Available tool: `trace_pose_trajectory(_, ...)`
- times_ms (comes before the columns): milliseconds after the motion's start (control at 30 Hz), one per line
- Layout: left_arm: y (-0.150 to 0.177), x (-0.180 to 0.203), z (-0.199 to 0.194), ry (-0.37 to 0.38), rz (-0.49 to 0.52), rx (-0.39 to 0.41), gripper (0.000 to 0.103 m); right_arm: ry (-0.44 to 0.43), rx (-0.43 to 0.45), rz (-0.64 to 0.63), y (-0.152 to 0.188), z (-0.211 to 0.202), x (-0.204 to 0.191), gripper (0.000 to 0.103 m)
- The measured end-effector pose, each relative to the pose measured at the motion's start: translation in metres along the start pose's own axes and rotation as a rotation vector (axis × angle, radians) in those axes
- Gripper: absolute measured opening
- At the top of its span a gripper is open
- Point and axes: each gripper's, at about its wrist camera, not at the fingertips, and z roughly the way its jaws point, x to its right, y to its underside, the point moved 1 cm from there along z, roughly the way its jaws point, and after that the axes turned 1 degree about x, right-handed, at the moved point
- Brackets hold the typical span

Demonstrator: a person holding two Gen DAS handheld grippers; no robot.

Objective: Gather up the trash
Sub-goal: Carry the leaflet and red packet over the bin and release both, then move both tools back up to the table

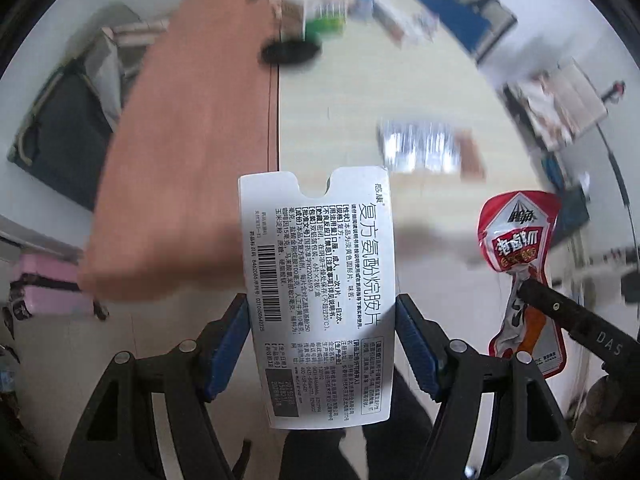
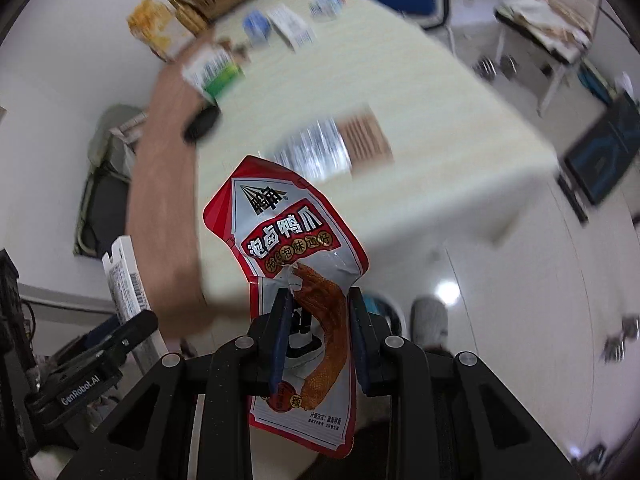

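Note:
My left gripper is shut on a flat white medicine box with black Chinese print and a barcode, held upright in the air off the table's near edge. My right gripper is shut on a red and silver snack wrapper showing a duck foot. The wrapper also shows at the right of the left wrist view, pinched by the right gripper. The medicine box shows at the left of the right wrist view. A silver and brown foil pack lies on the cream table.
Boxes, a green and white carton and a black round lid sit at the table's far end. A brown strip runs along the table's left side. Chairs, a pink case and bags stand on the floor around it.

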Motion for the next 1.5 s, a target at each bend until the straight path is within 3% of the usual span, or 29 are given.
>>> trace_pose_trajectory(233,0.063,-0.015,0.105,0.029,-0.031,-0.181,0.070,0.087,-0.181,0.095,0.104,0.088,0.051,0.029)
trace_pose_trajectory(500,0.092,-0.037,0.275,0.058,-0.102,-0.335,0.071,0.132,-0.281,0.148,0.156,0.235,0.103,0.029)
trace_pose_trajectory(533,0.092,-0.041,0.297,0.066,-0.119,-0.344,0.073,0.135,-0.296,0.153,0.161,0.260,0.111,0.030)
trace_pose_trajectory(600,0.092,-0.046,0.330,0.069,-0.136,-0.348,0.092,0.130,-0.317,0.178,0.167,0.293,0.124,0.031)
trace_pose_trajectory(700,0.098,-0.054,0.366,0.048,-0.139,-0.339,0.099,0.090,-0.359,0.188,0.172,0.348,0.140,0.034)
trace_pose_trajectory(733,0.100,-0.056,0.376,0.037,-0.135,-0.339,0.100,0.080,-0.363,0.182,0.177,0.363,0.145,0.044)
trace_pose_trajectory(767,0.104,-0.056,0.382,0.022,-0.127,-0.334,0.100,0.079,-0.362,0.171,0.180,0.376,0.149,0.051)
trace_pose_trajectory(833,0.110,-0.054,0.391,-0.004,-0.107,-0.309,0.100,0.108,-0.348,0.133,0.186,0.392,0.154,0.078)
trace_pose_trajectory(933,0.124,-0.055,0.390,-0.042,-0.089,-0.288,0.100,0.191,-0.341,0.058,0.193,0.399,0.158,0.100)
trace_pose_trajectory(1167,0.141,-0.054,0.357,-0.130,-0.059,-0.275,0.100,0.305,-0.321,-0.050,0.194,0.372,0.150,0.101)
trace_pose_trajectory(1500,0.141,-0.054,0.276,-0.165,-0.096,-0.244,0.100,0.339,-0.281,-0.121,0.173,0.299,0.109,0.101)
